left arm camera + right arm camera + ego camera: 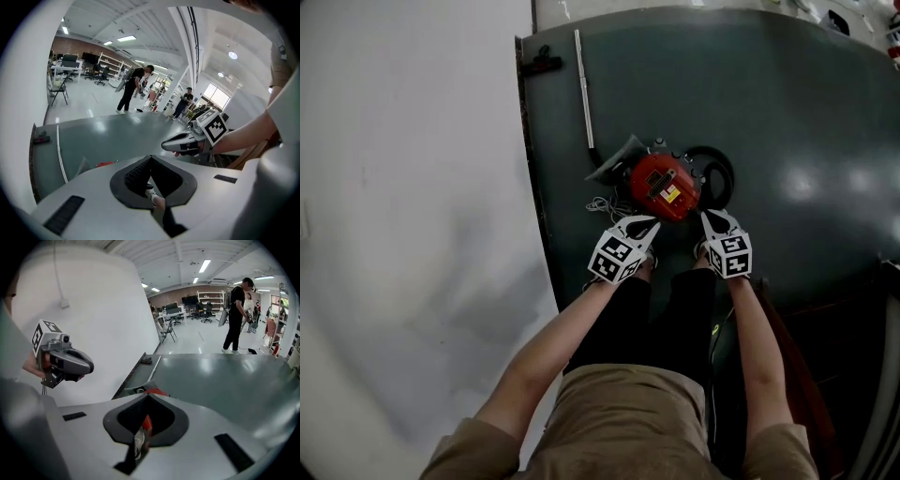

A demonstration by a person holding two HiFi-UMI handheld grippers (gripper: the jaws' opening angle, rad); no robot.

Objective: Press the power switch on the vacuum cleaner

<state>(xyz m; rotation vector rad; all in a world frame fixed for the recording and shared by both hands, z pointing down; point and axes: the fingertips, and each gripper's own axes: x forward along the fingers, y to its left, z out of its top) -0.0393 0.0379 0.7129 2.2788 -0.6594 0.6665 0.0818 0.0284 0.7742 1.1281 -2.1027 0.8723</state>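
A red canister vacuum cleaner (664, 186) stands on the dark grey floor, with a black hose (715, 174) curled at its right and a thin metal wand (584, 92) running away from it. My left gripper (644, 226) hovers just short of the vacuum's near left side, jaws together. My right gripper (711, 218) hangs by its near right side, also shut and empty. In the right gripper view, the vacuum (154, 391) shows red just past the closed jaws (147, 398). Only a sliver of the vacuum (105, 164) shows in the left gripper view.
My legs and shoes stand right behind the vacuum. A white cord (602, 206) lies bunched at its left. A white wall (412, 187) borders the grey floor on the left, with a small black object (546, 62) at the edge. Several people (236, 315) stand far off.
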